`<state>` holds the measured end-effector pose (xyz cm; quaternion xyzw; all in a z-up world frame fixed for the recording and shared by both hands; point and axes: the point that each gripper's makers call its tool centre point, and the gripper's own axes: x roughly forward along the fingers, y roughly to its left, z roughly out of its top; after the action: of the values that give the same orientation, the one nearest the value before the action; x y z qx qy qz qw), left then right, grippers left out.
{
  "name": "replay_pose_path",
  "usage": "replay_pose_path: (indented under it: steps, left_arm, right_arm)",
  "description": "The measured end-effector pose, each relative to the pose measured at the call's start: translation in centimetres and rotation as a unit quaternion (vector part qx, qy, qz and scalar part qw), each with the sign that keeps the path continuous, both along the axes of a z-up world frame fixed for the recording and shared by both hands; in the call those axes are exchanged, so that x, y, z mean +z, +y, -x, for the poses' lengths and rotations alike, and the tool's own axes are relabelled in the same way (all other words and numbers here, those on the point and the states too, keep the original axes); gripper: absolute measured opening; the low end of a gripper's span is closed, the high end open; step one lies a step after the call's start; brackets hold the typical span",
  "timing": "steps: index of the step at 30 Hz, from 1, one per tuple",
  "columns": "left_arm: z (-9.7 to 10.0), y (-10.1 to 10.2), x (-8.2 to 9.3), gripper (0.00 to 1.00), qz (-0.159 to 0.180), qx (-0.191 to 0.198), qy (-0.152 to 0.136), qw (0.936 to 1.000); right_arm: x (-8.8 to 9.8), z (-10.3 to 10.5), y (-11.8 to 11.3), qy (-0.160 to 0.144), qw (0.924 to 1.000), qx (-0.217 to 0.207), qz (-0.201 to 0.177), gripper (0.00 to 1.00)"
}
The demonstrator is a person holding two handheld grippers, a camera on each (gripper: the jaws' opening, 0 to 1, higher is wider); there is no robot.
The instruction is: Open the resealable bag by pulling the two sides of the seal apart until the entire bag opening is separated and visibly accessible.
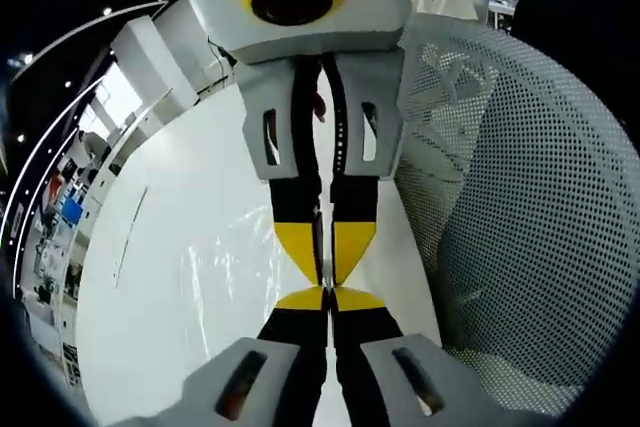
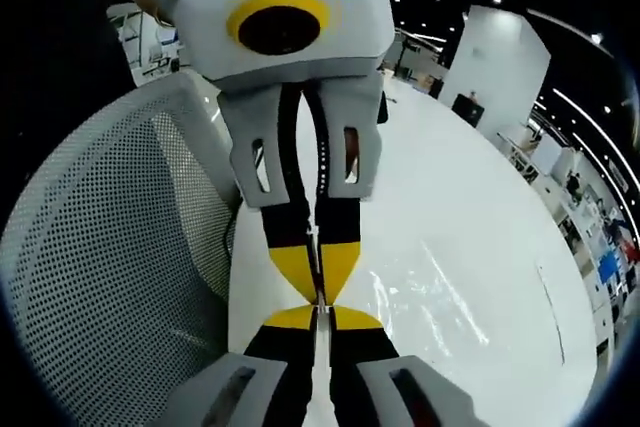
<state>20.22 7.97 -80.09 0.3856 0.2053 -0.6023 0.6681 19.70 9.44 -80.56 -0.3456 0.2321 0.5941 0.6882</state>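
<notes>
Left tool and right tool tip to tip — each clamped on the clear resealable bag, above the white tabletop, white mesh chair beside.

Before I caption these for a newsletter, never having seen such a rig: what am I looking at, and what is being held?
A person holds two hand-held grippers, each carrying a fisheye camera looking along its own jaws. In the left gripper view, the left gripper rises from the bottom and the right gripper faces it from above. The right gripper view mirrors this. Their yellow-tipped jaws meet tip to tip, closed on a clear resealable bag over a white table. A white mesh chair stands beside the table. The bag's seal looks not yet pulled apart.
</notes>
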Motion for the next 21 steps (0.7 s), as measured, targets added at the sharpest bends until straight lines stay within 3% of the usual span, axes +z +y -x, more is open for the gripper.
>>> replay_pose_path:
  steps: [21]
  left_arm:
    - [0.46,0.18,0.17,0.0,0.003,0.009,0.01,0.9999]
  right_arm:
    - [-0.95,0.16,-0.94,0.006,0.9998,0.003,0.017,0.0]
